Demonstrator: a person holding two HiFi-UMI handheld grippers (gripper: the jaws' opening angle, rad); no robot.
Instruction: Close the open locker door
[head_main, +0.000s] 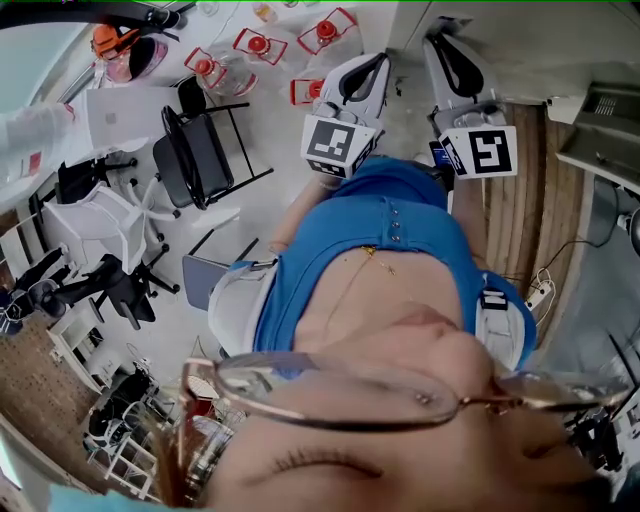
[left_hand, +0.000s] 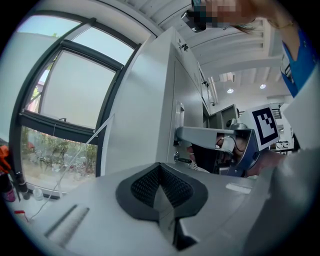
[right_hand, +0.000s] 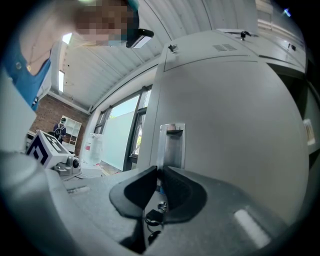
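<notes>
Locker door (right_hand: 225, 125): grey, directly ahead of the right gripper (right_hand: 159, 187), whose jaws stand a narrow slit apart at the recessed handle (right_hand: 172, 145) near the door's left edge. A key ring (right_hand: 152, 217) hangs below them; any grip is unclear. Left gripper (left_hand: 161, 187): jaws together, empty.

Pale floor (head_main: 275, 130), wood-plank strip (head_main: 530, 200) at the right of the head view with a white power strip (head_main: 540, 292) on it. Black folding chair (head_main: 195, 150), white chairs (head_main: 100, 225) and black office chairs (head_main: 115, 285) further left. Red-capped water jugs (head_main: 262, 45) along the top edge. Big dark-framed window (left_hand: 75, 90), daylight, greenery (left_hand: 55, 155) outside. White ribbed ceiling (right_hand: 115, 65), round ceiling lights (left_hand: 230, 91), one strip light (right_hand: 61, 80). Brick wall (right_hand: 52, 111) with a white shelf unit (right_hand: 75, 127) far back.
</notes>
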